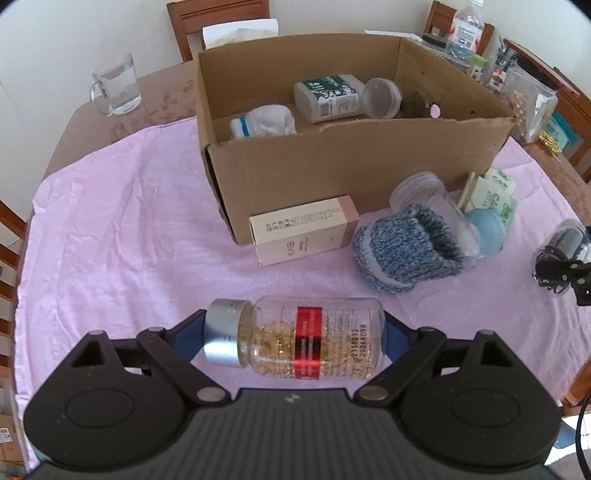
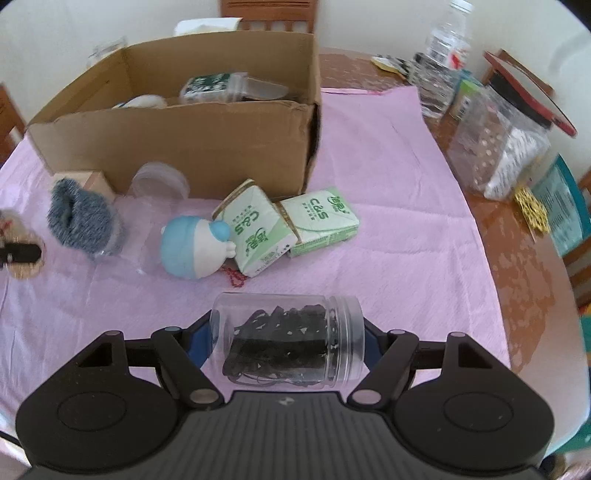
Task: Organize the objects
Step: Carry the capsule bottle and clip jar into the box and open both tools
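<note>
My left gripper [image 1: 295, 334] is shut on a clear capsule bottle [image 1: 295, 338] with a silver cap and red label, held sideways above the pink cloth. My right gripper [image 2: 288, 341] is shut on a clear jar of black cords [image 2: 288, 343], also held sideways; that jar also shows in the left wrist view [image 1: 561, 254]. An open cardboard box [image 1: 332, 162] stands ahead, holding a green-labelled bottle [image 1: 328, 96], a clear cup [image 1: 382, 98] and a white sock [image 1: 262, 122]. In front of it lie a pink carton [image 1: 303, 229], a blue knitted sock [image 1: 406, 251], a blue-white toy [image 2: 192, 247] and two tissue packs [image 2: 321, 221].
A pink cloth [image 1: 129, 240] covers the brown table [image 2: 517, 258]. A glass mug [image 1: 116, 85] stands at the back left. Water bottles [image 2: 443, 59], a clear bag [image 2: 506, 147] and small clutter crowd the table's right side. Wooden chairs [image 1: 218, 18] stand around.
</note>
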